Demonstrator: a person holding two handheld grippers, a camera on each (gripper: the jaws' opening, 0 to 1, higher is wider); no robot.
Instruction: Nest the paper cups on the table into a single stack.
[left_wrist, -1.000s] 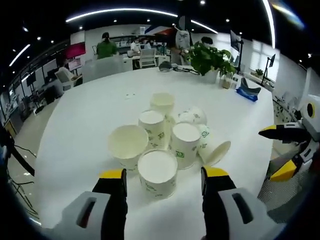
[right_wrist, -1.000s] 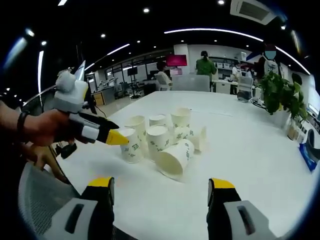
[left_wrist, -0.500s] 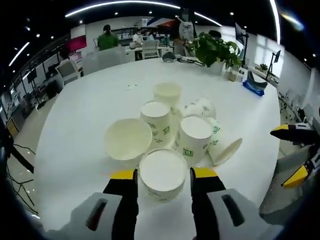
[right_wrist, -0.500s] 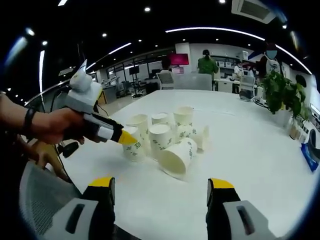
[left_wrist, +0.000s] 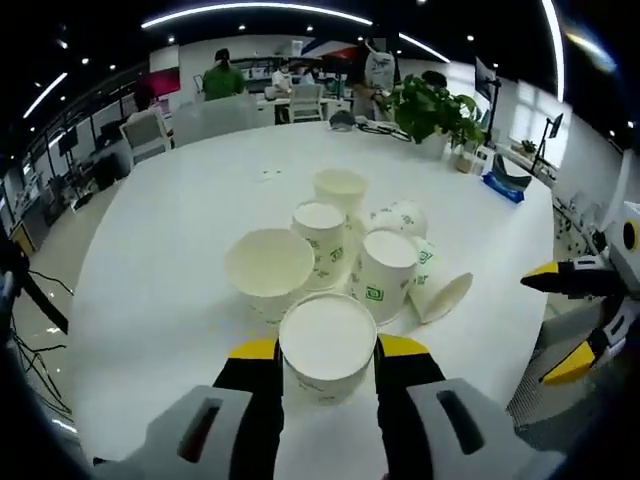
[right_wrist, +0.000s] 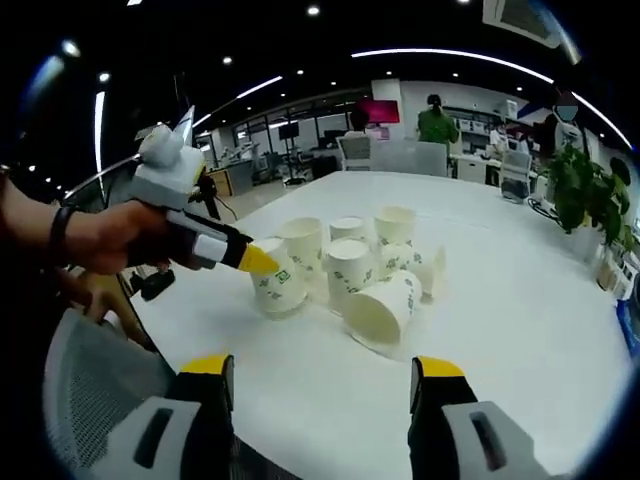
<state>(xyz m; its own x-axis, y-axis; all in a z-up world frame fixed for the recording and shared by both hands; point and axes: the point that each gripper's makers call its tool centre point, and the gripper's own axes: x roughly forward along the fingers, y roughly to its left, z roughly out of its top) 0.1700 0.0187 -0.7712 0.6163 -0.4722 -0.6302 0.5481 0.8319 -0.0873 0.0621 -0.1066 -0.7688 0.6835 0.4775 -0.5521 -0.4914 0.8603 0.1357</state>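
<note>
I see a white round table (left_wrist: 150, 290) holding a tight cluster of paper cups (left_wrist: 345, 240) mid-table: most upright, a couple tipped on their sides. Potted plant (left_wrist: 432, 105) at the far edge, mesh chair back (right_wrist: 95, 400) close by me. Left gripper (left_wrist: 328, 352) has its jaws pinching the nearest cup (left_wrist: 328, 345). Right gripper (right_wrist: 320, 368) jaws spread, nothing between them. Cups carry a green square logo, text too small to read.

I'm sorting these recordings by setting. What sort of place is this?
Most likely an open-plan office. A large white table holds the paper cups, with desks and office chairs behind, a potted plant at the table's far edge, and strip lights on a dark ceiling.
</note>
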